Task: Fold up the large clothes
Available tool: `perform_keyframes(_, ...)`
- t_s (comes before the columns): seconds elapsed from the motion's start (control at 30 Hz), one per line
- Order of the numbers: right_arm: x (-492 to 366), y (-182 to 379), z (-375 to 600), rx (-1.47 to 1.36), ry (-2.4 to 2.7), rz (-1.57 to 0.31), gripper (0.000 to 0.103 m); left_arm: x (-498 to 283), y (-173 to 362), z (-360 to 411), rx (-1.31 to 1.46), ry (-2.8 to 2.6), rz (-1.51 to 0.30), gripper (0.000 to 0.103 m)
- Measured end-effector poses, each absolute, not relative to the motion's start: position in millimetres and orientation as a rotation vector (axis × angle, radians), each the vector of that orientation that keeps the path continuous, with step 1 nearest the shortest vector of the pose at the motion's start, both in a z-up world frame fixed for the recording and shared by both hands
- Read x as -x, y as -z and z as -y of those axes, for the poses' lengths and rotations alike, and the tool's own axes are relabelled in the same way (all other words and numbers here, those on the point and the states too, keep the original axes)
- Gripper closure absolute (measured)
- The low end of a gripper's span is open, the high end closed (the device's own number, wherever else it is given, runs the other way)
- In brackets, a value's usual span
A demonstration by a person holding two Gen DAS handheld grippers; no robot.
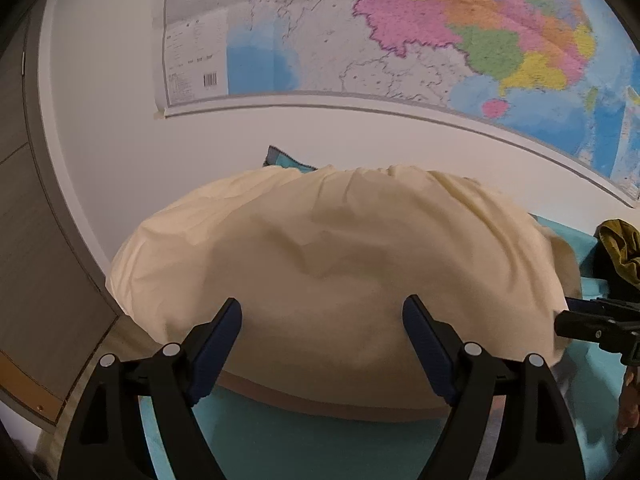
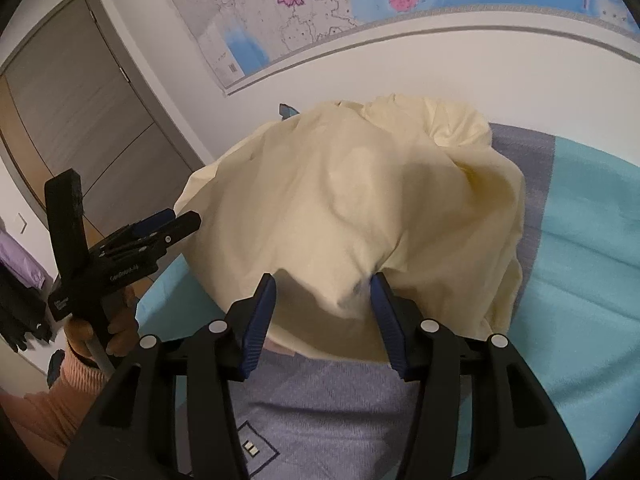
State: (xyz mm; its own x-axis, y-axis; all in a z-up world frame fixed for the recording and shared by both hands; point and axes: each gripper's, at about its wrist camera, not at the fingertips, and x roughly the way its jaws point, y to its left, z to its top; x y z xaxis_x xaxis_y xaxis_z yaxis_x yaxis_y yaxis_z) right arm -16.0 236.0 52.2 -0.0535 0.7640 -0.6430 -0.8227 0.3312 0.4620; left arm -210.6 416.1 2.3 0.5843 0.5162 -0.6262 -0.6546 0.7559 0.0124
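Left gripper [image 1: 322,316] sits wide open with nothing in it, hovering just over the near edge of the cream garment [image 1: 340,256]. Right gripper [image 2: 323,292] is half open, a fold of cloth loose between its pads. Garment's piled on the teal bedspread [image 2: 592,240], under a wall map [image 1: 400,28].

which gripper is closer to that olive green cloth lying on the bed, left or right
Right. In the left wrist view the right gripper reaches in just below the olive green cloth, while the left gripper stands open over the cream garment, well off to the side.
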Motion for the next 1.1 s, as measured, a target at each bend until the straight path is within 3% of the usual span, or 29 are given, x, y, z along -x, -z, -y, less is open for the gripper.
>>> perform_keyframes(0.17,21.0,-61.8,-229.7,0.045,-1.294,-0.938,0.051,213.2,-11.3,-397.2,0.230,-0.671,-0.619,0.019)
perform_keyframes(0.27,24.5,-64.8,-227.5,0.028,-1.286,-0.920,0.039,215.0,-13.6,-387.4,0.236,-0.665,-0.604,0.015)
perform_keyframes(0.37,34.0,-69.9,-224.1,0.043,-1.275,-0.881,0.034,217.3,-14.3,-378.1,0.239,-0.665,-0.593,0.008)
perform_keyframes(0.47,45.4,-76.8,-220.4,0.059,-1.256,-0.824,0.020,220.2,-14.3,-368.9,0.251,-0.669,-0.583,0.007)
perform_keyframes(0.57,60.6,-83.1,-217.1,0.105,-1.232,-0.769,0.012,225.8,-11.8,-359.9,0.277,-0.672,-0.581,0.007)
perform_keyframes(0.73,82.0,-79.9,-209.3,0.136,-1.195,-0.739,0.007,237.0,-4.2,-340.9,0.330,-0.689,-0.585,0.007)
perform_keyframes(1.1,107.2,-84.6,-186.0,0.149,-1.188,-0.697,0.006,258.4,-1.2,-312.1,0.361,-0.726,-0.599,0.007)
